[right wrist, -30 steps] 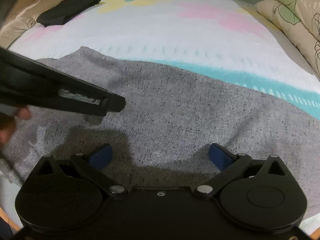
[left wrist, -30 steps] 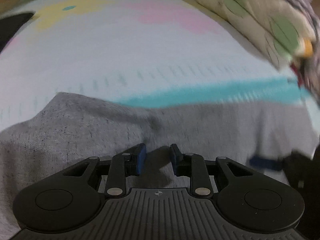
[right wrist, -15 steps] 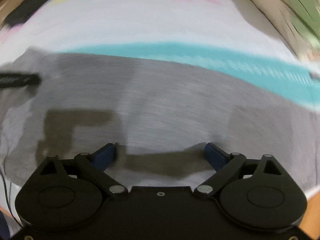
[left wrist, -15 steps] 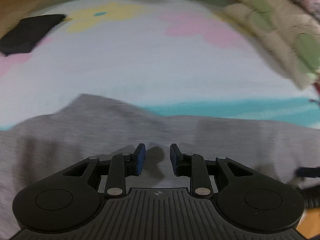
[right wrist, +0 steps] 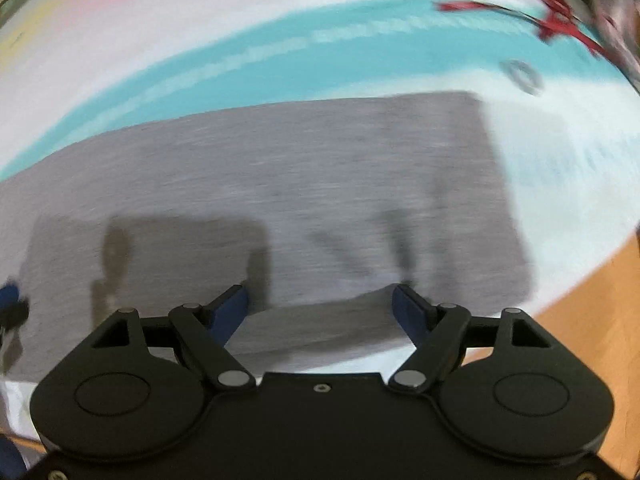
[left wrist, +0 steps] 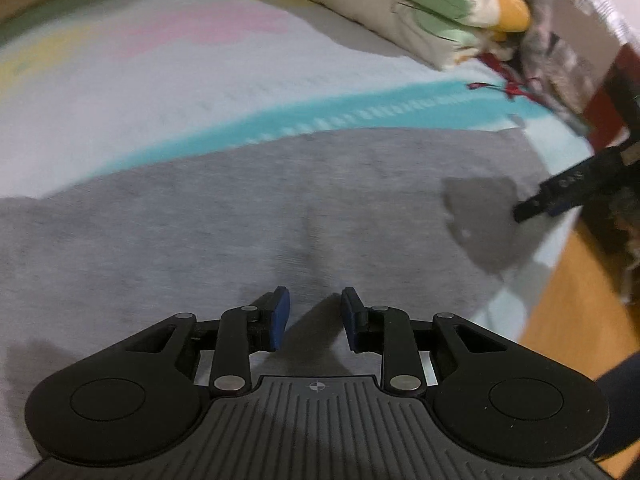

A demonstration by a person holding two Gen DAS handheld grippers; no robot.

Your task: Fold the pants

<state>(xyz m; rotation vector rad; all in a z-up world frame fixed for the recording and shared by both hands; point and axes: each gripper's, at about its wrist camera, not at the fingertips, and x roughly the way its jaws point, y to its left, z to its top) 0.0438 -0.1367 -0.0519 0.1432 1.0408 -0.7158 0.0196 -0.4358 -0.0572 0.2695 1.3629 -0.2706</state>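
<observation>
Grey pants [left wrist: 280, 208] lie flat on a bed sheet with a teal stripe [left wrist: 320, 116]; they also show in the right wrist view [right wrist: 304, 184], where their right end [right wrist: 500, 200] is a straight edge. My left gripper [left wrist: 314, 318] hovers just above the grey cloth, jaws a narrow gap apart, holding nothing. My right gripper [right wrist: 320, 312] is wide open and empty over the near edge of the pants. The right gripper also shows in the left wrist view [left wrist: 560, 196] over the pants' right end.
Pillows [left wrist: 400, 4] and bundled clothes [left wrist: 560, 56] lie at the far right of the bed. A red strap [right wrist: 556, 20] lies past the pants' end. The bed's wooden edge [left wrist: 576, 320] runs along the right, close to the cloth.
Both grippers have swept to the right along the pants, from the left part to the right end. The black garment at far left has left view. Jaw openings are unchanged.
</observation>
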